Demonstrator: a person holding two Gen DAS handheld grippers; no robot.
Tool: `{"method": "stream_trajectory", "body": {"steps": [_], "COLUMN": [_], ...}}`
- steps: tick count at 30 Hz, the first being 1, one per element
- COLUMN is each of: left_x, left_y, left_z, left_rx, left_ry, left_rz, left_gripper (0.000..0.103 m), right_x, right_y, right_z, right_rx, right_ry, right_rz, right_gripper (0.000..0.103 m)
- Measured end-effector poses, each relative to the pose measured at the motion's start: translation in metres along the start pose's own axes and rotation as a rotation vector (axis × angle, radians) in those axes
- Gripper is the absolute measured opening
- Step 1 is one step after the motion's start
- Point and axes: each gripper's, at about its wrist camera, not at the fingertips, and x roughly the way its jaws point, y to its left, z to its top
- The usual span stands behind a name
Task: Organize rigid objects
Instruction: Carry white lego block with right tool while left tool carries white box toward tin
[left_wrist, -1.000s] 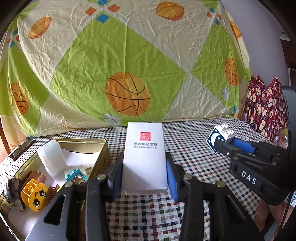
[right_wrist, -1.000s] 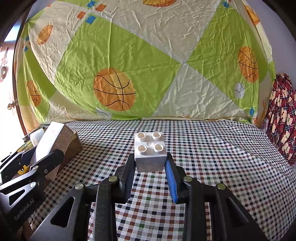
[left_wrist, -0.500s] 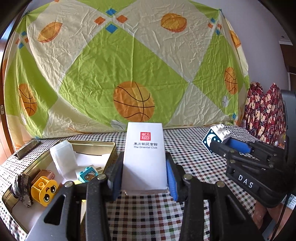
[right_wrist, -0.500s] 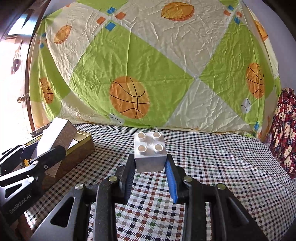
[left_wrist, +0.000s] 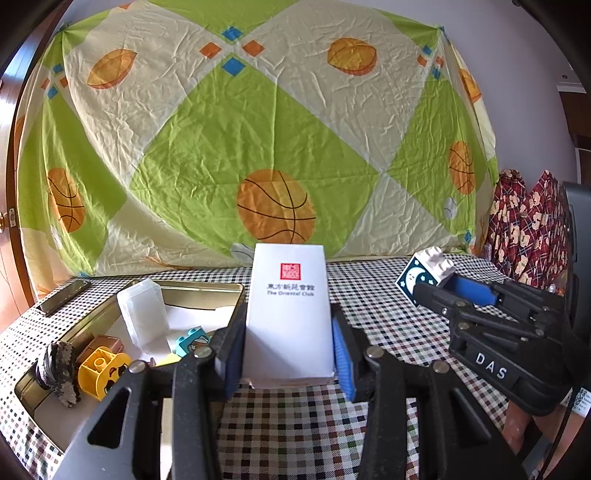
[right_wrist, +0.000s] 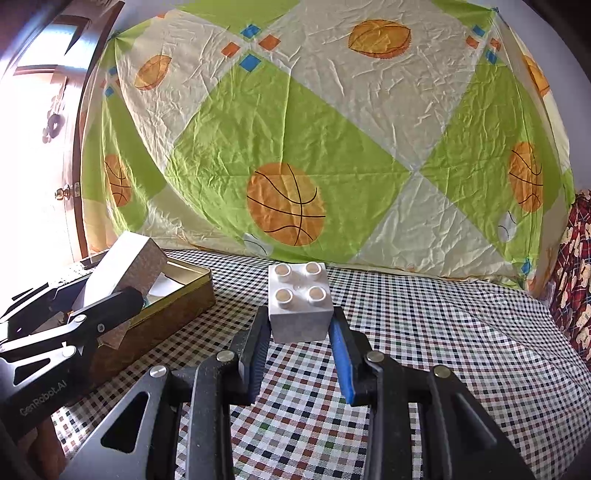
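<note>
Two tongs are each clamped on something above the checked-cloth desk. The left tongs grip a tall white cardboard box with a red seal, just right of the open gold metal tin. The right tongs hold a white studded toy brick, well apart from the tin. Inside it lie a yellow face brick, a translucent plastic container and a teal brick. A dark phone lies behind the tin.

Bare checkered tablecloth ahead and rightward; gold tin, crowded with toys, at left.
</note>
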Motion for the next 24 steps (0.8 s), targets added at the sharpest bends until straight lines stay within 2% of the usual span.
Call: {"method": "stream_trajectory", "body": {"steps": [24], "left_x": [-0.016], "left_y": [0.015], "left_z": [-0.003], "left_rx": [-0.016], "left_ry": [-0.025], "left_rz": [0.017], "left_gripper": [0.04], "right_x": [-0.012], "right_y": [0.014], "right_z": [-0.003], "right_rx": [-0.014], "right_ry": [-0.039], "right_rz": [0.044], "right_gripper": [0.034]}}
